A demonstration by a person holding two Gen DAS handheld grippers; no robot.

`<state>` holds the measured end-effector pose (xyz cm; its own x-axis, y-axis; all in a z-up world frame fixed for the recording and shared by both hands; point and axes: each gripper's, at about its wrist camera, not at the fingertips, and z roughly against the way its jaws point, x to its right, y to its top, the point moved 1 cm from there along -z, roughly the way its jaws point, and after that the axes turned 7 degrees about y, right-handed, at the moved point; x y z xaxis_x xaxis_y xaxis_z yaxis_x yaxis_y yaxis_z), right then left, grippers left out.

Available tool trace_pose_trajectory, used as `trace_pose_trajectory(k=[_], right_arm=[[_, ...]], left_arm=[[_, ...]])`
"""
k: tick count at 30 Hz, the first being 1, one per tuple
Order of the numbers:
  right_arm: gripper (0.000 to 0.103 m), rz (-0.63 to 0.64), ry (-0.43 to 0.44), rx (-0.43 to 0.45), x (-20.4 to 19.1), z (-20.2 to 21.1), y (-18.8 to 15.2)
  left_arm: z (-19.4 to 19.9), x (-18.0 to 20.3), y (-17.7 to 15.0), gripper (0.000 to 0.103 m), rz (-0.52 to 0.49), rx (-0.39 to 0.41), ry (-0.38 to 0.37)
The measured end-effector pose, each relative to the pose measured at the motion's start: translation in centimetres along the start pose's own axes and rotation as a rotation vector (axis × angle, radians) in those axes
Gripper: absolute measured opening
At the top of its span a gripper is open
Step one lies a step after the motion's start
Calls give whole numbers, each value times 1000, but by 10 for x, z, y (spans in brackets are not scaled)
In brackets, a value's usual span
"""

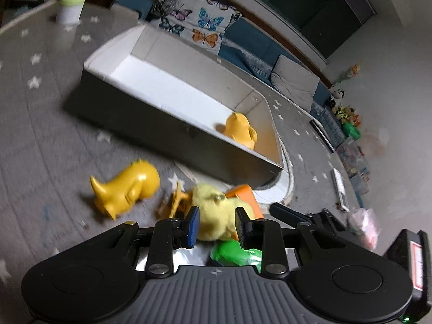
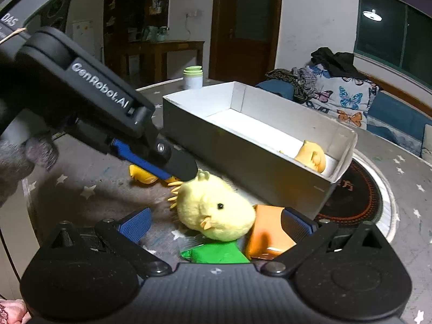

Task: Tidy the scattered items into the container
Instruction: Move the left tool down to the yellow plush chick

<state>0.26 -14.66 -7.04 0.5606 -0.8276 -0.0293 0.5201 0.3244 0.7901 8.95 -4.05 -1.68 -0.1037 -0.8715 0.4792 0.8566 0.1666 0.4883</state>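
Plush chick point(image 1: 213, 210), pale yellow and fluffy, is seen in the left wrist view lying on the star-patterned counter point(image 1: 35, 124), just in front of the grey cardboard box point(image 1: 172, 135). The left gripper point(image 1: 216, 225) is set over it with its jaws part-open on either side of the fur; whether the pads already press on the plush cannot be told from this view. A hard yellow plastic duck point(image 1: 127, 189) is seen lying on its side to the left, a second yellow duck point(image 1: 240, 131) already in the box's near corner. An orange block point(image 1: 247, 198) and a green packet point(image 1: 237, 253) are seen touching the chick.

In the right wrist view the right gripper point(image 2: 216, 224) is shown with its jaws spread wide, nothing between the pads, while the left gripper's fingertip is seen touching the top of the chick's head.

The chick is judged to be light, soft and easily squashed, with no risk of breakage; a hold across the round body, not the small beak or feet, is likely to be firmest. Some slipping of the fur under the pads is to be expected. The ducks are judged stiff and smooth, best taken across the narrow body.
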Motion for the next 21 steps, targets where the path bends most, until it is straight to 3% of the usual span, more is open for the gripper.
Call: trace_pose_trajectory(k=[11, 21], right_arm=[[91, -34, 58, -36, 6, -20, 1], [89, -10, 131, -45, -11, -11, -3]], left_arm=[[-8, -17, 2, 31, 149, -1, -56], [-4, -31, -3, 34, 207, 41, -18]])
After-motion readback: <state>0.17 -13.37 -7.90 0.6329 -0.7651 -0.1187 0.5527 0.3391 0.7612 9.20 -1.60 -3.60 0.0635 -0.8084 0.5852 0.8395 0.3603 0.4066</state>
